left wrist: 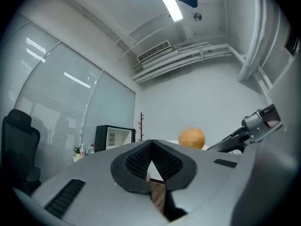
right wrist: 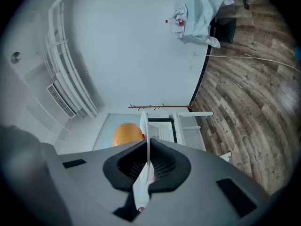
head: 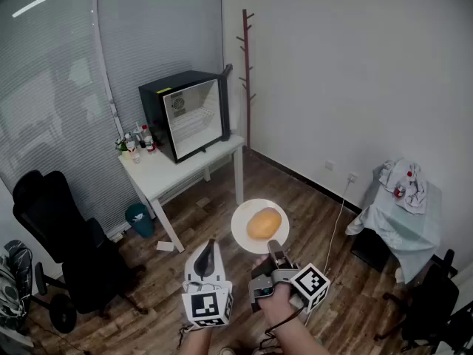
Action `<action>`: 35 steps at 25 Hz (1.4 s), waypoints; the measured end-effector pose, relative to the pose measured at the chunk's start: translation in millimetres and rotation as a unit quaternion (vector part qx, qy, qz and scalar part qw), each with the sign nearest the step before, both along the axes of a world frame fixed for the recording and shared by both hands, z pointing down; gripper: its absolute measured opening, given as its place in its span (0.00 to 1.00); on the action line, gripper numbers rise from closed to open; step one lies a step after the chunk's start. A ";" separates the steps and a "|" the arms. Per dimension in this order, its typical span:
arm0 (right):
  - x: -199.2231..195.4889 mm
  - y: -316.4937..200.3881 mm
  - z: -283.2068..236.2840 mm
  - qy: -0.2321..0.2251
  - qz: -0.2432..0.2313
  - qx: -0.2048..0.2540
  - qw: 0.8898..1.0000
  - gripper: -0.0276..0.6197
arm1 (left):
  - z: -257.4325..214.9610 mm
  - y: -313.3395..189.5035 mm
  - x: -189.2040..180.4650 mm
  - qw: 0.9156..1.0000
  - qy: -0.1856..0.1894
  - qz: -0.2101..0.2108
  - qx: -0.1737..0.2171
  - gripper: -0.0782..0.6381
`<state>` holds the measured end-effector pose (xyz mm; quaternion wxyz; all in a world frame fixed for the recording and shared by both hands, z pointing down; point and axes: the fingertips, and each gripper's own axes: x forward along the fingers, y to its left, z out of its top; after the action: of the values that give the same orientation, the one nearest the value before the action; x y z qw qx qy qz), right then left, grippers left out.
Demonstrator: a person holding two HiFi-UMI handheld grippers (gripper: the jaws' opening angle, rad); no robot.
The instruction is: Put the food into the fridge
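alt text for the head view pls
The right gripper holds a white plate by its rim, with a round orange food item on it. The left gripper is shut and empty beside it; ahead, an open black fridge stands on a white table.

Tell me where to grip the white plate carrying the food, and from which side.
Pinch the plate at its thin near rim, edge-on from the person's side, as the right gripper does now: the orange food fills the middle, leaving only the flat rim bare.
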<state>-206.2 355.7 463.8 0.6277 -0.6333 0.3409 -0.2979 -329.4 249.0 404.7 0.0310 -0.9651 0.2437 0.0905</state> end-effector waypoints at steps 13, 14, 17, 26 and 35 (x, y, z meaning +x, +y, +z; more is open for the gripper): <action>19.8 10.0 -2.0 0.003 -0.017 0.002 1.000 0.09 | -7.0 17.2 20.0 1.000 0.003 -0.009 0.011 0.14; 20.7 10.7 -0.8 0.003 -0.020 0.002 1.000 0.09 | -6.3 18.6 20.1 1.000 0.002 -0.013 0.011 0.14; 25.5 14.5 1.6 0.003 -0.030 -0.002 1.000 0.09 | -5.4 25.7 22.8 1.000 -0.002 -0.022 0.011 0.14; 43.0 8.5 11.3 0.005 -0.051 -0.014 0.999 0.09 | -0.8 28.1 38.1 0.999 -0.006 -0.039 0.015 0.14; 71.5 -43.7 18.6 0.010 -0.061 -0.034 0.998 0.09 | 7.1 -24.1 69.7 0.999 -0.003 -0.040 0.013 0.14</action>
<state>-134.7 312.0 482.4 0.5834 -0.6351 0.3745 -0.3406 -259.6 224.9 411.9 0.0480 -0.9543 0.2811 0.0893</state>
